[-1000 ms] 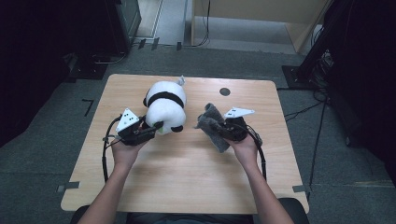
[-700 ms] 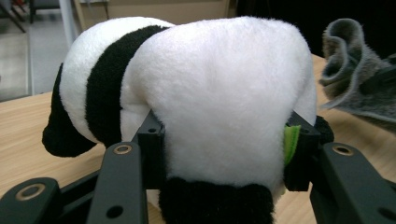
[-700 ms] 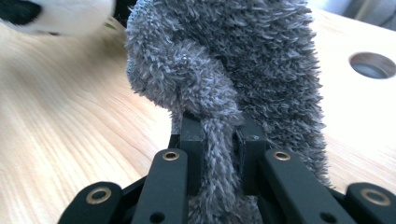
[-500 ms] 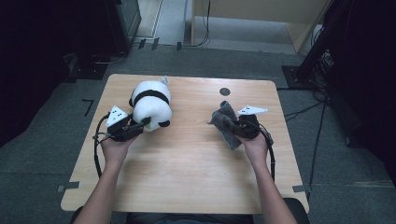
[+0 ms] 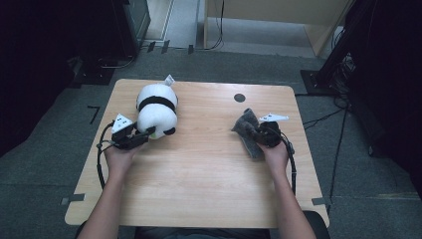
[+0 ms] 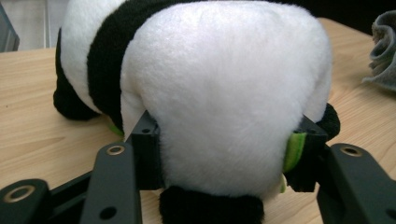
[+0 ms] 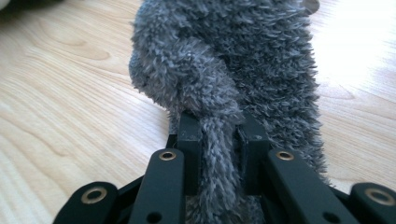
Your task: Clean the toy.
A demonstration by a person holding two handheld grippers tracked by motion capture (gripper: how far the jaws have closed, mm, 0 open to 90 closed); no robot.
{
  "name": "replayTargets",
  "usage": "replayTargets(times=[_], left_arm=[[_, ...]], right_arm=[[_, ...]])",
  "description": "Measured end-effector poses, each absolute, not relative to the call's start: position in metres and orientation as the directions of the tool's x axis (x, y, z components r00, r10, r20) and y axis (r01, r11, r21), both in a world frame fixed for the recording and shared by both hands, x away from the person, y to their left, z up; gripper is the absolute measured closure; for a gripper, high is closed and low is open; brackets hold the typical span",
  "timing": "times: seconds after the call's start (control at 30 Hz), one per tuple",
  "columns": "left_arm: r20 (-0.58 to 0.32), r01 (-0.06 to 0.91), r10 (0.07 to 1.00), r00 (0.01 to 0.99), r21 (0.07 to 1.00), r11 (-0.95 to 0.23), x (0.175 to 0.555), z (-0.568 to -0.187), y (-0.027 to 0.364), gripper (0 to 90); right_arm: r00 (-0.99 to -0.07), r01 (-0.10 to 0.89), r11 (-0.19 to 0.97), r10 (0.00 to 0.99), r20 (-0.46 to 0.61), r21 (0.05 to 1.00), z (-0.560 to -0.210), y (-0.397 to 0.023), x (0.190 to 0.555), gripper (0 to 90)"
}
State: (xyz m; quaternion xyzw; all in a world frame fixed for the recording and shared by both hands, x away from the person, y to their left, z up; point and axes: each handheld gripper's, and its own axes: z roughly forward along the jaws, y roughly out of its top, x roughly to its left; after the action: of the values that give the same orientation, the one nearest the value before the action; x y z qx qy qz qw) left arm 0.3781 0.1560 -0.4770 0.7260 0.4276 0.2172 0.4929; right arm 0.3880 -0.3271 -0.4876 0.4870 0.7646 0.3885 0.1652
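A black-and-white panda plush [image 5: 157,107] lies on the wooden table [image 5: 199,174] at the far left. My left gripper [image 5: 149,132] holds its near end. In the left gripper view the pads squeeze the white fur of the panda [image 6: 224,93] from both sides. The jaws of my left gripper [image 6: 222,154] have just been opening a little, with the panda still between them. On the right, my right gripper [image 5: 259,133] is shut on a grey furry plush toy [image 5: 247,130]. In the right gripper view a strand of that grey toy [image 7: 243,60] is pinched in my right gripper [image 7: 219,135].
A small dark round spot [image 5: 239,97] marks the far side of the table. The grey toy [image 6: 385,51] shows at the right edge of the left gripper view. Dark floor, cables and furniture legs surround the table.
The two hands have drawn apart and sunk toward the table. The panda went left with the left gripper, and the grey toy went right with the right gripper.
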Motion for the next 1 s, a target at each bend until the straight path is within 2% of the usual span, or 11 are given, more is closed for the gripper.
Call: replayTargets(times=[0.27, 0.5, 0.7, 1.0], left_arm=[[-0.114, 0.434, 0.82, 0.56, 0.884, -0.173, 0.382, -0.486, 0.155, 32.0], [-0.118, 0.45, 0.815, 0.567, 0.873, -0.187, 0.383, -0.488, 0.155, 20.3], [-0.093, 0.461, 0.835, 0.542, 0.864, -0.203, 0.381, -0.486, 0.149, 19.0], [-0.108, 0.491, 0.84, 0.531, 0.848, -0.201, 0.38, -0.483, 0.148, 16.3]], right_arm=[[-0.461, 0.632, 0.227, 0.879, 0.124, 0.74, -0.498, -0.331, 0.394, 71.9], [-0.448, 0.644, 0.217, 0.884, 0.132, 0.733, -0.502, -0.335, 0.398, 61.2], [-0.425, 0.667, 0.214, 0.896, 0.128, 0.714, -0.502, -0.336, 0.4, 44.6], [-0.412, 0.671, 0.219, 0.905, 0.11, 0.709, -0.496, -0.332, 0.397, 35.9]])
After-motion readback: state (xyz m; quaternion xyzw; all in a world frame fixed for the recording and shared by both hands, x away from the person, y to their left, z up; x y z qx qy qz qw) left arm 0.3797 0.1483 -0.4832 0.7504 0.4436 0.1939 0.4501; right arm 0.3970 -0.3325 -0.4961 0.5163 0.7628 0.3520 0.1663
